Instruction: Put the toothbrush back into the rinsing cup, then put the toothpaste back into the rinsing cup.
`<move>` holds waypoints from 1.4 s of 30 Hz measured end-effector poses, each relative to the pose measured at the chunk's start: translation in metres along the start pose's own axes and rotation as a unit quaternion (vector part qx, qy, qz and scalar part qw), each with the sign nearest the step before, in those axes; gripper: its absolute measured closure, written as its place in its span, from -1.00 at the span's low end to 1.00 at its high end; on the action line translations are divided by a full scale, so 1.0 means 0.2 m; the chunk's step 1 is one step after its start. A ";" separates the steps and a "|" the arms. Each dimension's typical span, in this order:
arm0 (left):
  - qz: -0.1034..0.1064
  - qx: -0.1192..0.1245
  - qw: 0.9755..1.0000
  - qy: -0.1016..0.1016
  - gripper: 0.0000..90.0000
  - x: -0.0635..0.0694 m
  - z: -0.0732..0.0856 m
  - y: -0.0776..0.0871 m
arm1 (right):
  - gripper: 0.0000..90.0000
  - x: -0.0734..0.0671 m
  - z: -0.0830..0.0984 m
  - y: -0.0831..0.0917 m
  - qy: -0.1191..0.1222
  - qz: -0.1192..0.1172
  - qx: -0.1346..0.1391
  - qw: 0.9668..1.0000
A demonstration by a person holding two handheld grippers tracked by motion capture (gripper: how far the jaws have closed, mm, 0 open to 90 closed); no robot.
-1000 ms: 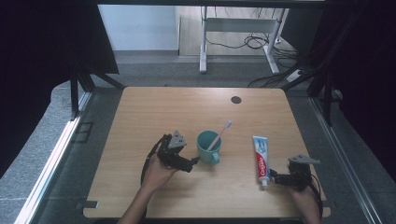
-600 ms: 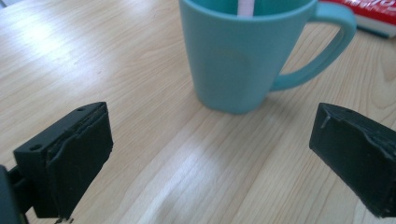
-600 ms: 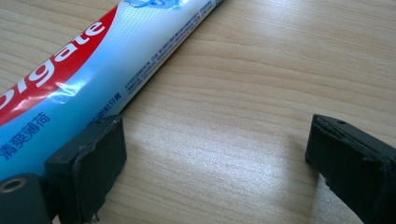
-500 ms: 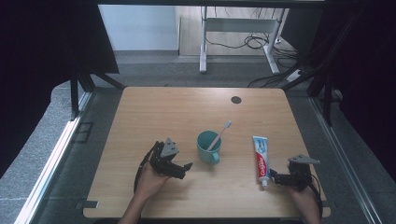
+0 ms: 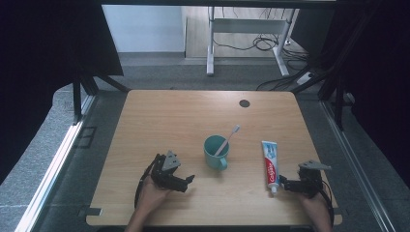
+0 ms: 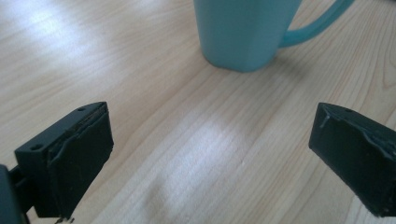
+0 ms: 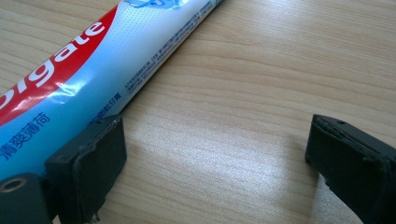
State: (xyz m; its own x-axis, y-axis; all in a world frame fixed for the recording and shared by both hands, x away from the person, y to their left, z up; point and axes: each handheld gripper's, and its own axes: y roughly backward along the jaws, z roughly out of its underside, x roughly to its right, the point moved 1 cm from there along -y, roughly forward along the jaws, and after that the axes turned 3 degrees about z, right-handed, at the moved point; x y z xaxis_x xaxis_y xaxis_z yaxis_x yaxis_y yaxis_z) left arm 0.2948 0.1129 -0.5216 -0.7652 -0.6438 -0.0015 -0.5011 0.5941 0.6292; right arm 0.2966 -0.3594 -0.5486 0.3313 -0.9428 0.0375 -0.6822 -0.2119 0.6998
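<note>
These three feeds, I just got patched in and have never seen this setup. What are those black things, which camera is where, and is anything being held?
There is no robot arm: a person at a wooden table holds a two-fingered gripper in each hand. The high view looks down from above the person's side; the left gripper shows at its left, the right gripper at its right. The other two pictures come from cameras riding on each gripper, looking along its black fingers.

On the table stand a teal mug with a toothbrush in it, and a toothpaste tube lying flat. The left gripper faces the mug, open. The right gripper is open beside the tube's cap end. Nothing is held.
</note>
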 end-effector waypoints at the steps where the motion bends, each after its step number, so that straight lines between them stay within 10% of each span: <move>1: 0.000 -0.001 1.000 0.000 -1.00 0.00 0.01 0.00 | -0.90 0.00 0.00 0.00 0.000 0.000 0.000 1.000; 42: 0.020 -0.082 0.996 0.025 -1.00 0.00 0.12 -0.09 | -1.00 0.00 -0.06 0.04 0.006 -0.014 -0.025 1.000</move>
State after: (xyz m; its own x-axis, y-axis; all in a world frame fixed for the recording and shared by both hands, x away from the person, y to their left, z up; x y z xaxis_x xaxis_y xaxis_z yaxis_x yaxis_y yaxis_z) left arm 0.2943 0.1147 -0.5523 -0.7594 -0.6477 0.0622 -0.3955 0.5354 0.7462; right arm 0.2978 -0.3579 -0.5347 0.3582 -0.9333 0.0265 -0.6394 -0.2245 0.7354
